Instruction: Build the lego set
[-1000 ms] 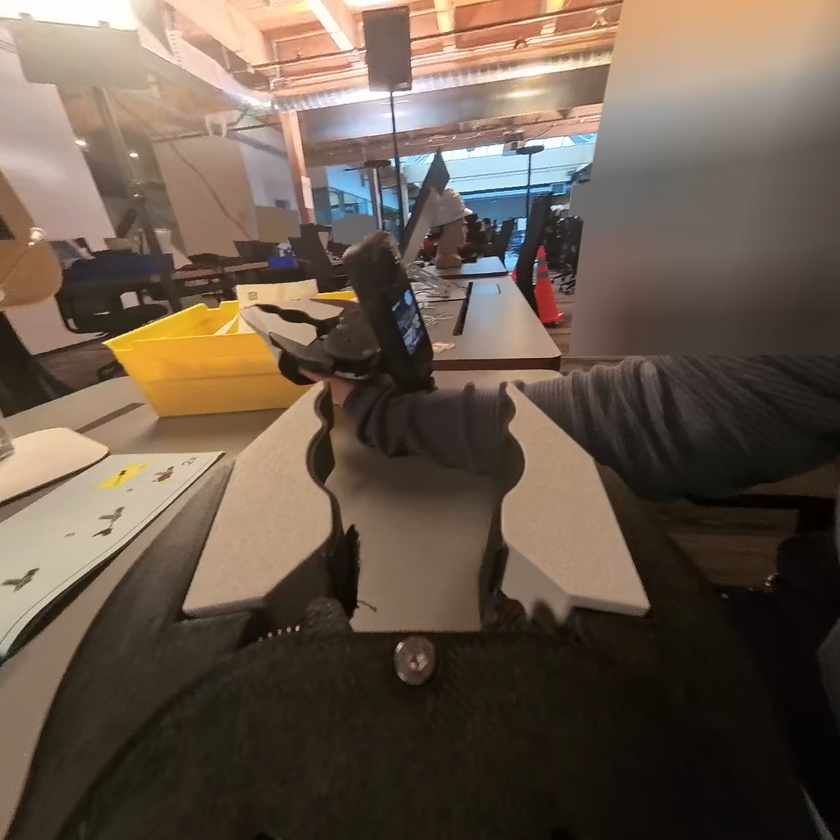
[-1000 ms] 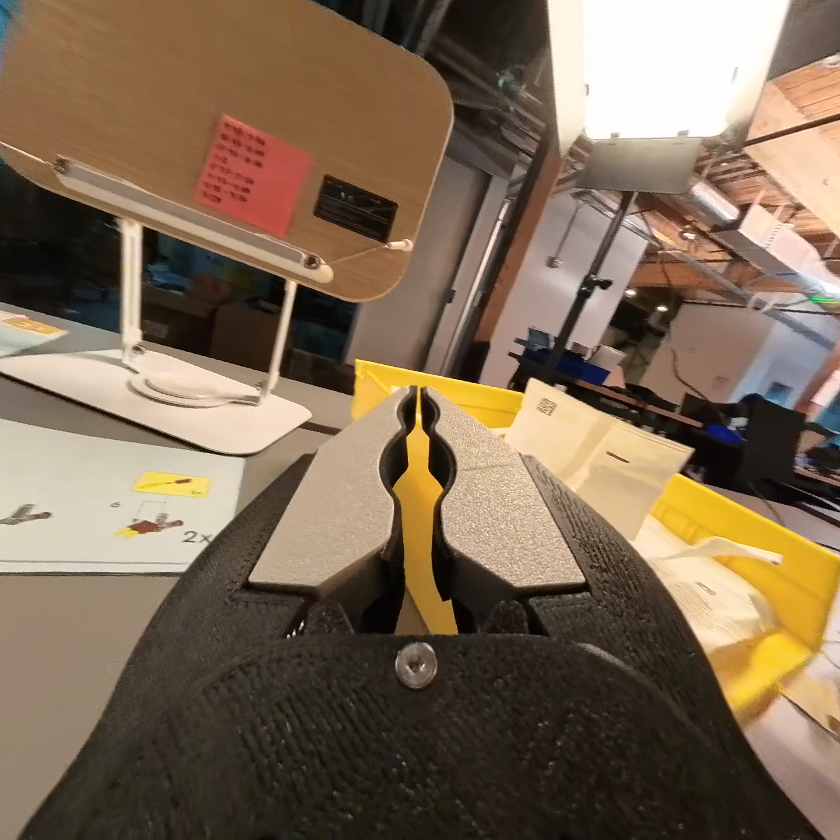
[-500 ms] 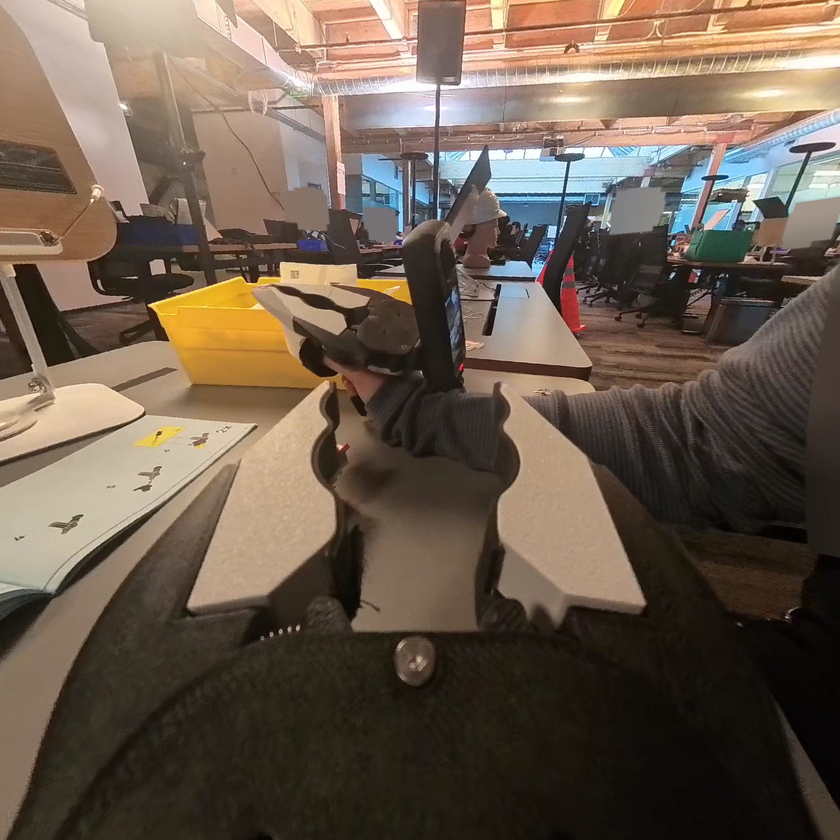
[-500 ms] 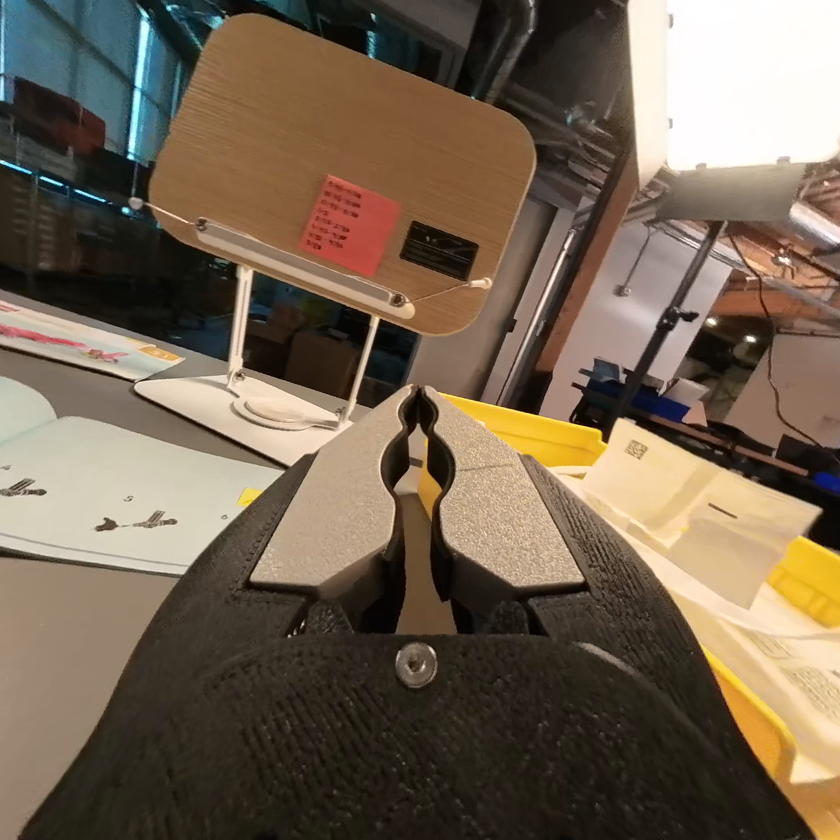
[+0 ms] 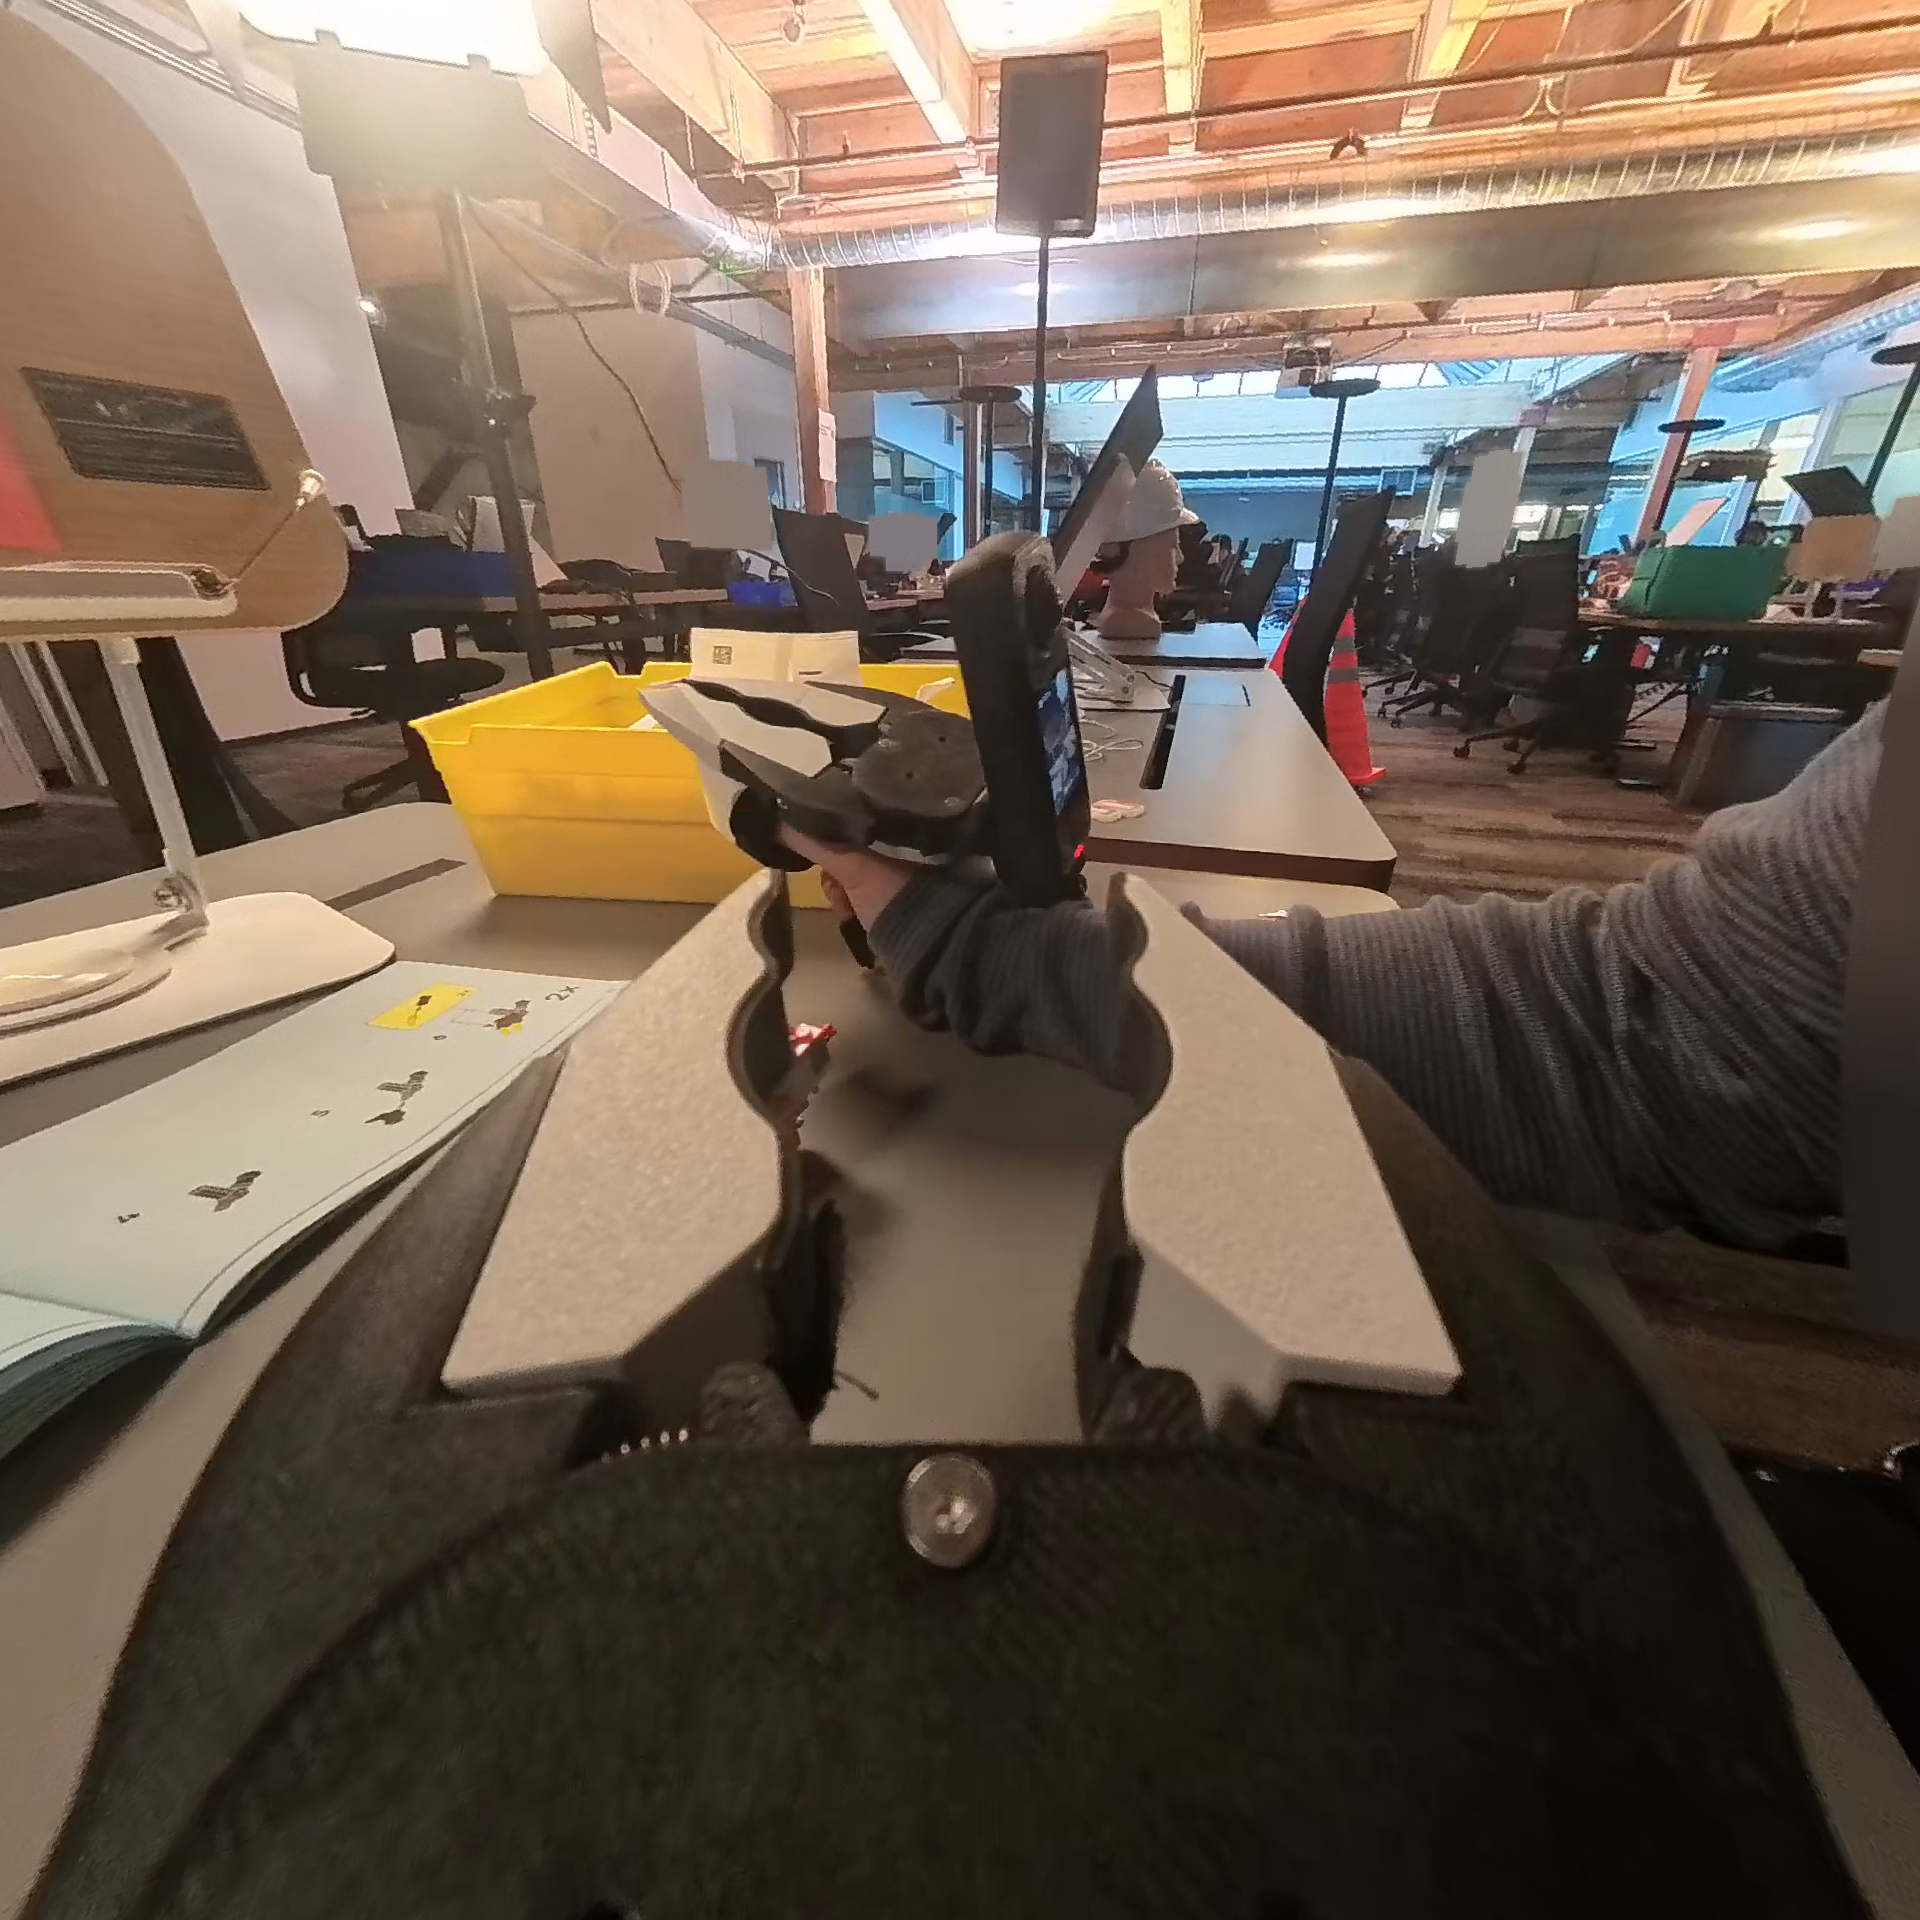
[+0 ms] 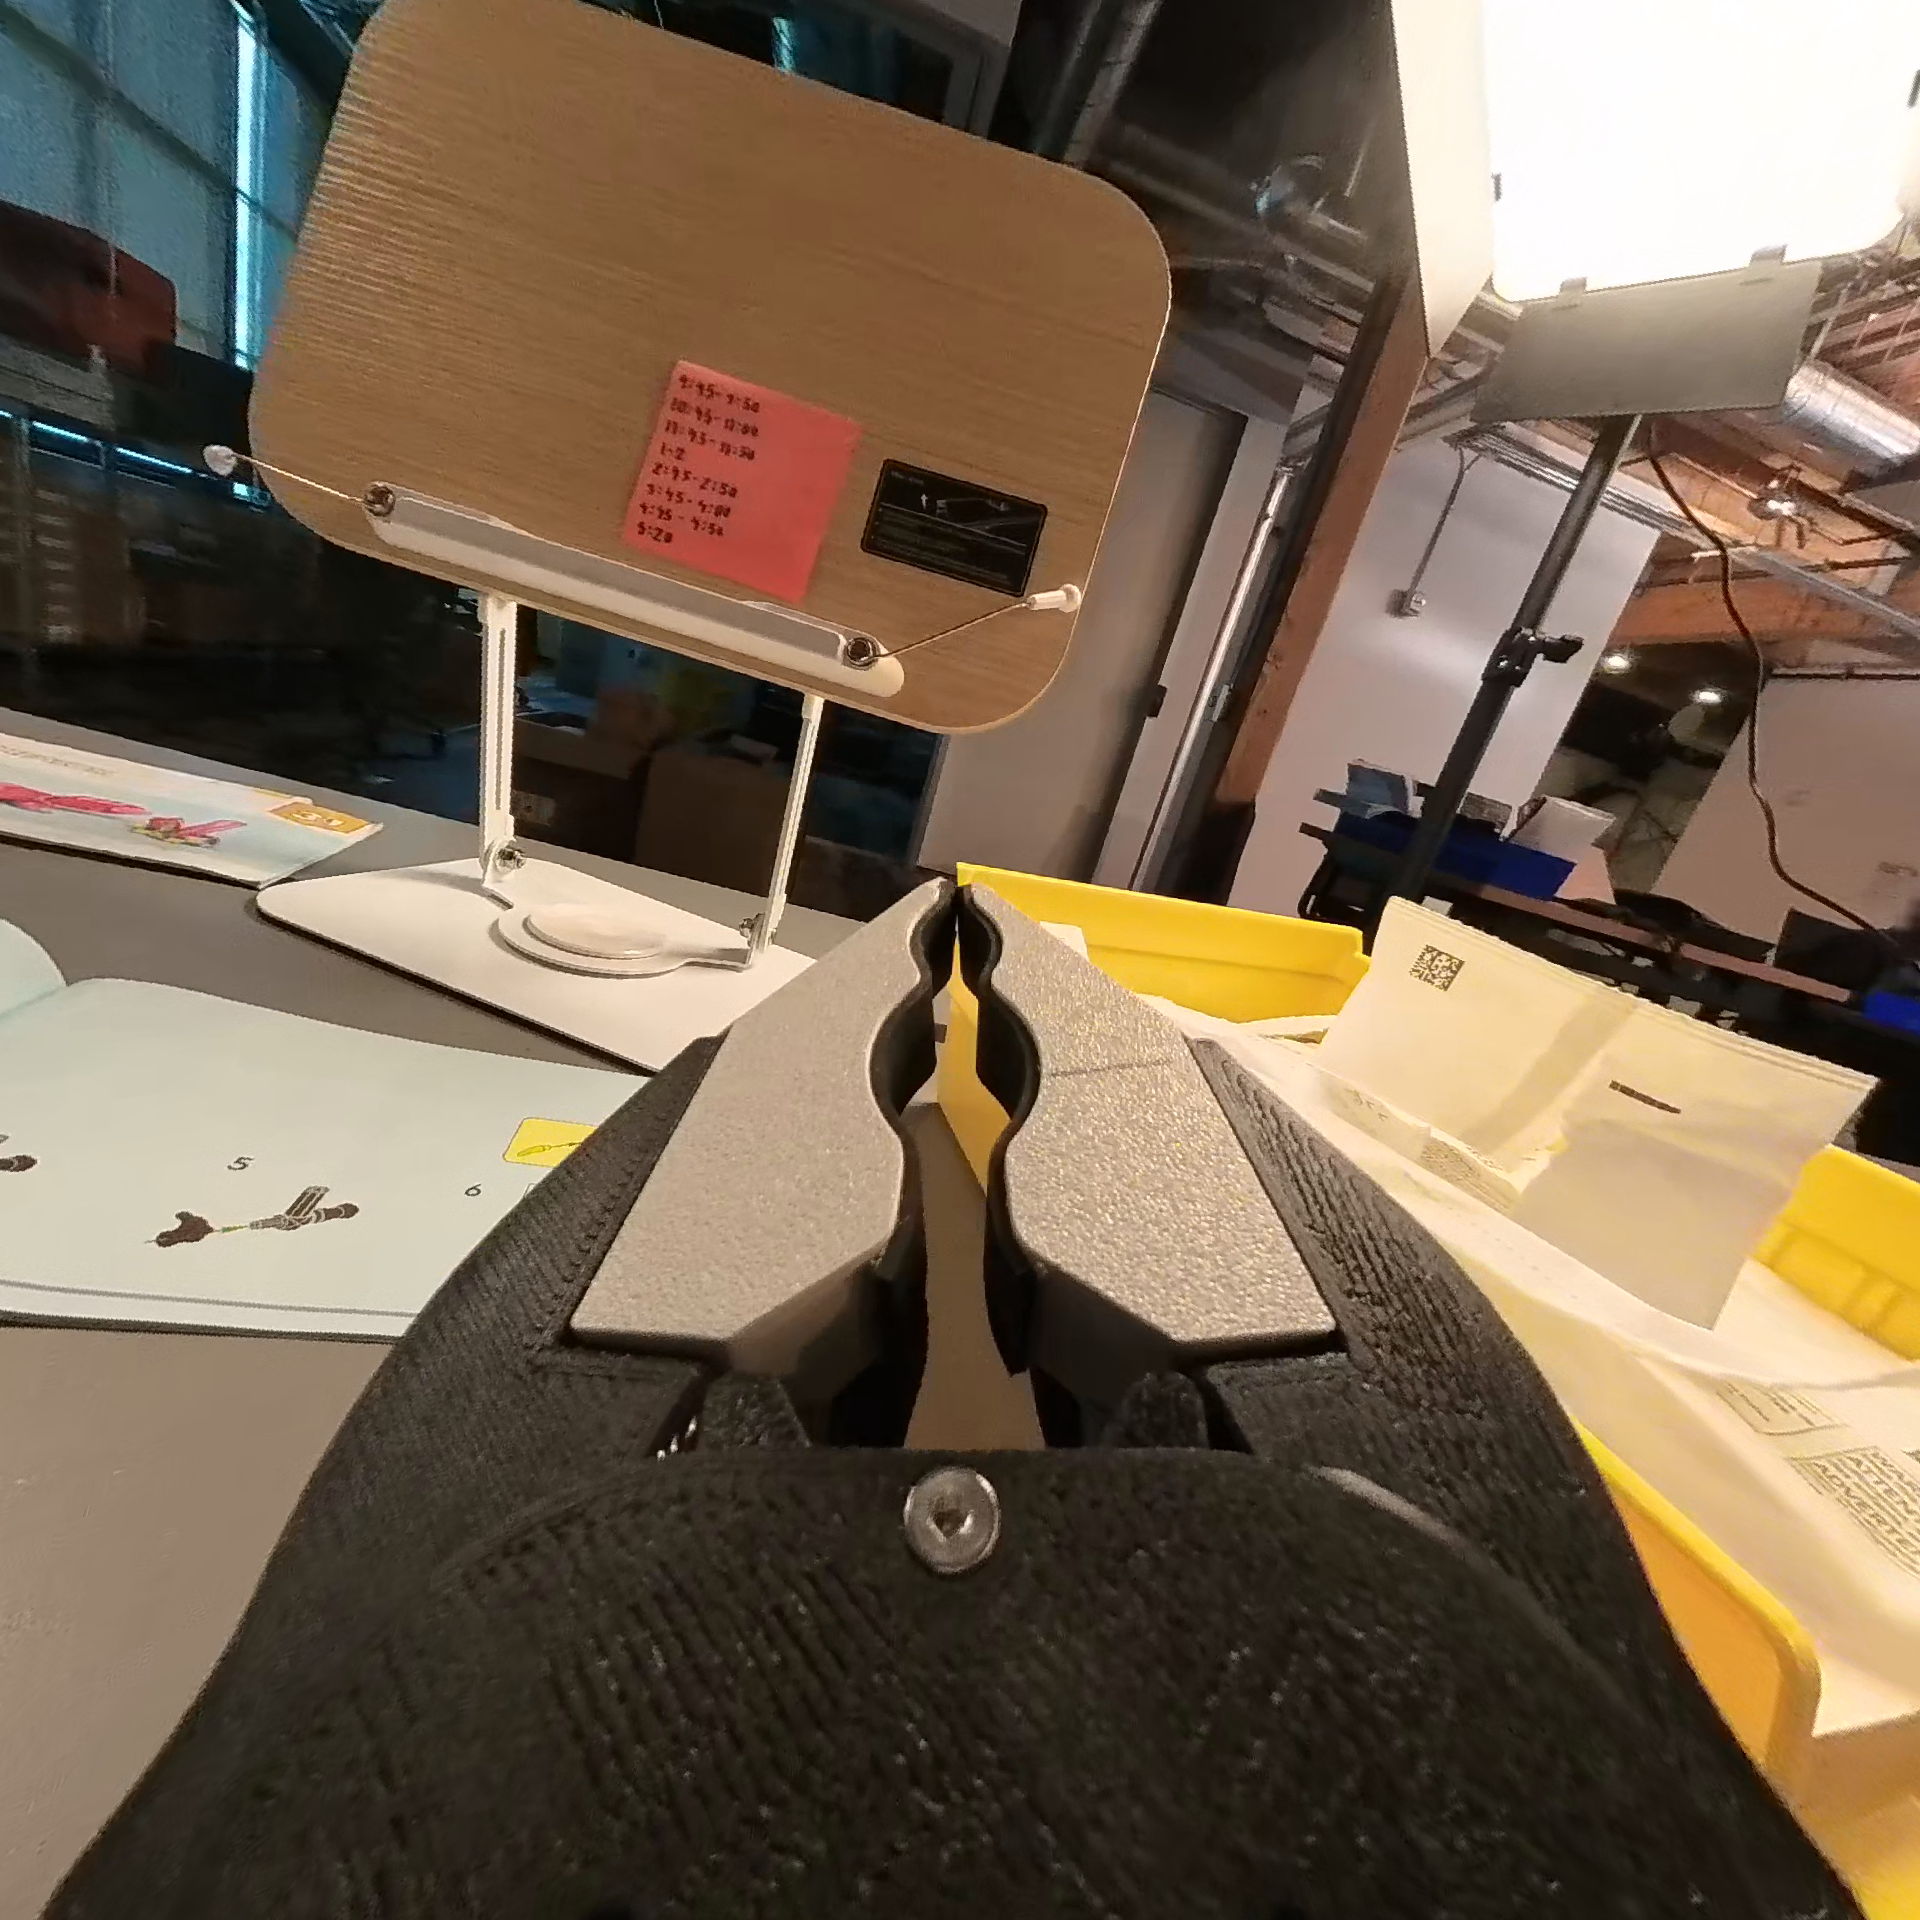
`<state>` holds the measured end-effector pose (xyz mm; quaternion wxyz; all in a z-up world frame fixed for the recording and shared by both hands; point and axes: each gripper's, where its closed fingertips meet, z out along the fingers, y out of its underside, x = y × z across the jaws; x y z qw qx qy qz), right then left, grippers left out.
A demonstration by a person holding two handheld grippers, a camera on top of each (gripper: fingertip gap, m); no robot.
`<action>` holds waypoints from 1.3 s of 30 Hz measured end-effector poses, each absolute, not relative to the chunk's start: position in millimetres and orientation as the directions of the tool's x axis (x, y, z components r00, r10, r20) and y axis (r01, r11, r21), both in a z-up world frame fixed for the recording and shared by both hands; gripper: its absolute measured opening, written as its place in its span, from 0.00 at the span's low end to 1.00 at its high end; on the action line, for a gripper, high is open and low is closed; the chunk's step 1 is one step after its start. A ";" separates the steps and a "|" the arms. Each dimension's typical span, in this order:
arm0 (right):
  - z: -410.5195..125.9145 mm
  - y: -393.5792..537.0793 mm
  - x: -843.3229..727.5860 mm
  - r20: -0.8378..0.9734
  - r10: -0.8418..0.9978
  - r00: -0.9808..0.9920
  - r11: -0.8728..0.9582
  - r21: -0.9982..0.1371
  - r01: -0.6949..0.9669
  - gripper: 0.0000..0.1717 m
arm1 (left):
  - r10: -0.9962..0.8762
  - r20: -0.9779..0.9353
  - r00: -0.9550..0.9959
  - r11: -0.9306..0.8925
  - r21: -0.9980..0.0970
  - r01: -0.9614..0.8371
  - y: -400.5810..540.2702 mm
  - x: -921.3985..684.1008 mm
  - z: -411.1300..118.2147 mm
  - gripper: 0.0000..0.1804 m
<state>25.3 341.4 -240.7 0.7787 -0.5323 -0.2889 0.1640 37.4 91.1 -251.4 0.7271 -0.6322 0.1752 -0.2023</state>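
My left gripper (image 5: 948,904) is open, low over the grey table (image 5: 582,935). A small red piece (image 5: 811,1036) lies on the table between its fingers, close to the left finger (image 5: 665,1174); the right finger stands well away from it. My right gripper (image 6: 954,896) is shut, its tips meeting beside the near corner of a yellow bin (image 6: 1174,935). In the left wrist view the right gripper (image 5: 769,727) is held in a hand with a grey sleeve (image 5: 1455,1039), in front of the yellow bin (image 5: 582,790).
White paper bags (image 6: 1558,1091) fill the bin. An open light-blue booklet (image 5: 260,1122) lies to the left; it also shows in the right wrist view (image 6: 260,1143). A wooden book stand (image 6: 707,364) on a white base (image 6: 436,925) stands behind it. Another booklet (image 6: 156,821) lies farther left. Spacing between my two grippers at the tips: around 25 cm.
The left jaws have narrowed a little and the small red piece has come into view between them. The right gripper stayed shut and drew back from over the bin to its near corner.
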 end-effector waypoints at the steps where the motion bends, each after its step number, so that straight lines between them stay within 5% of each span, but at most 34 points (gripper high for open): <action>1: -240.7 341.3 25.1 0.275 0.564 0.778 0.379 -0.924 0.051 0.00 | -0.512 -0.006 0.859 0.124 -0.990 0.067 91.3 37.1 -251.3 0.33; 39: -244.5 342.7 22.1 0.262 0.586 0.766 0.356 -0.933 0.046 0.00 | -0.506 -0.057 0.861 0.145 -0.989 0.020 91.8 39.2 -254.3 0.29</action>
